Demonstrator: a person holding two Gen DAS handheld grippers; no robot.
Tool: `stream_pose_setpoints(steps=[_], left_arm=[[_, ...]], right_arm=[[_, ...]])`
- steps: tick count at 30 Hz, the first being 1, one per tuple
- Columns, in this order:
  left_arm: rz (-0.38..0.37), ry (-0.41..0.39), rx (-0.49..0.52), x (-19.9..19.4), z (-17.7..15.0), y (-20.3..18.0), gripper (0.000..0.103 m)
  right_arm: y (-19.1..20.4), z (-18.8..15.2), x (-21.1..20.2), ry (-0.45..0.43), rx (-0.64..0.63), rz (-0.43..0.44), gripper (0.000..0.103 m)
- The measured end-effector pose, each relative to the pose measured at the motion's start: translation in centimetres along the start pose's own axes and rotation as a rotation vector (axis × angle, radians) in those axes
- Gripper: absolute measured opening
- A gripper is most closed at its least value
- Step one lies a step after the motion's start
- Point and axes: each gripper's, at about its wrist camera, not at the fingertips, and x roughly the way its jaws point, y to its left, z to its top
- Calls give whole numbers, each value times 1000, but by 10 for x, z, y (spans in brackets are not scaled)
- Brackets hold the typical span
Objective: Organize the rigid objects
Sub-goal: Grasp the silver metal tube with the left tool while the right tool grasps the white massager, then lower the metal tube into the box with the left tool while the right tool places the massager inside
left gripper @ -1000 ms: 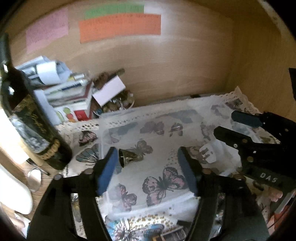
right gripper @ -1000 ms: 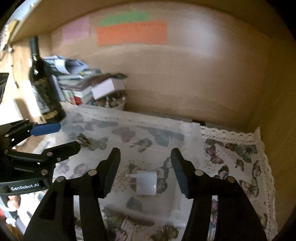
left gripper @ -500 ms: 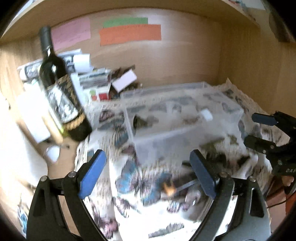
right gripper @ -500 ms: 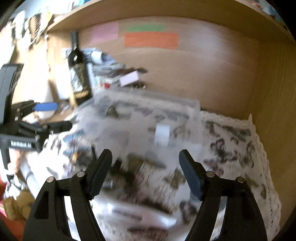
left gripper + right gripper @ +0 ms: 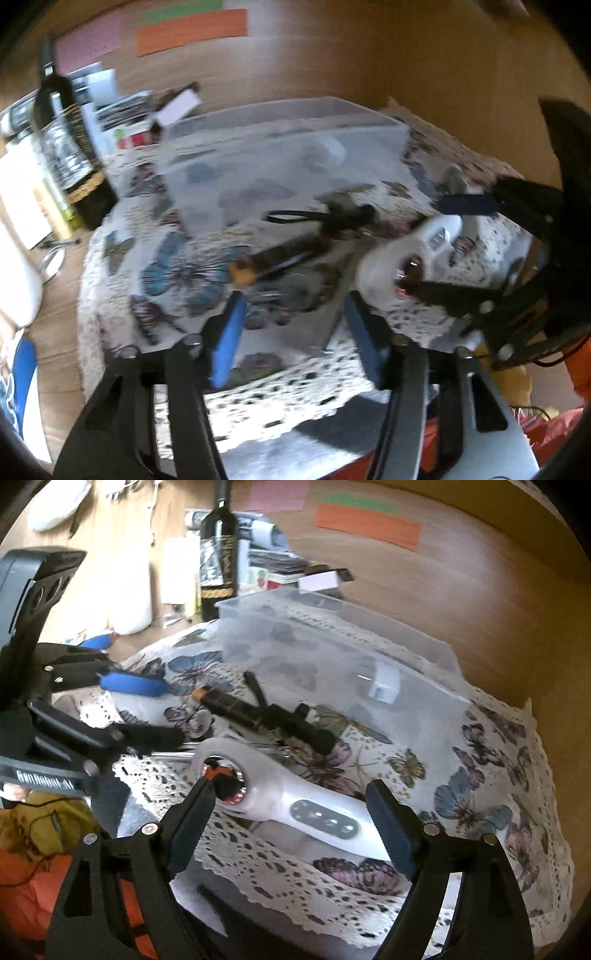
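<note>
While motion blurs the left wrist view, the left claw [image 5: 291,332] hangs spread over a black torch [image 5: 295,251] lying just before the clear bin [image 5: 280,162]. From the right wrist view, "GenRobot.AI" reads on that claw; the right claw [image 5: 291,805], also spread, straddles a white handheld device [image 5: 295,801] nearer than the bin.

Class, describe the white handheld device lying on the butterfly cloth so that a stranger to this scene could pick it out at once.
Start at the clear plastic bin on the butterfly tablecloth. In front of it, nearest the lace edge, lies the white device, between the open fingers of the right gripper. Unlike the dark flashlight beside it, it is white and curved, with a round coppery-ringed head and a grey button panel.
</note>
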Motion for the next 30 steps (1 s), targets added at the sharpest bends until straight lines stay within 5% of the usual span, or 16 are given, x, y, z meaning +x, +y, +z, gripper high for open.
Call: stream_pose_setpoints(steps=[3, 8, 14, 19, 30], left_arm=[[-24, 32, 22, 11, -2, -8, 27], [-50, 28, -6, 7, -6, 1, 20], [-56, 44, -40, -6, -18, 16, 18], [-78, 59, -20, -5, -16, 13, 17], [-116, 108, 18, 37, 23, -4, 18]], right_arm=[[3, 3, 9, 14, -21, 5, 84], [4, 11, 25, 57, -31, 2, 81], [-1, 13, 32, 80, 0, -40, 63], [-17, 12, 24, 83, 83, -7, 39], [-21, 16, 42, 168, 82, 98, 38]])
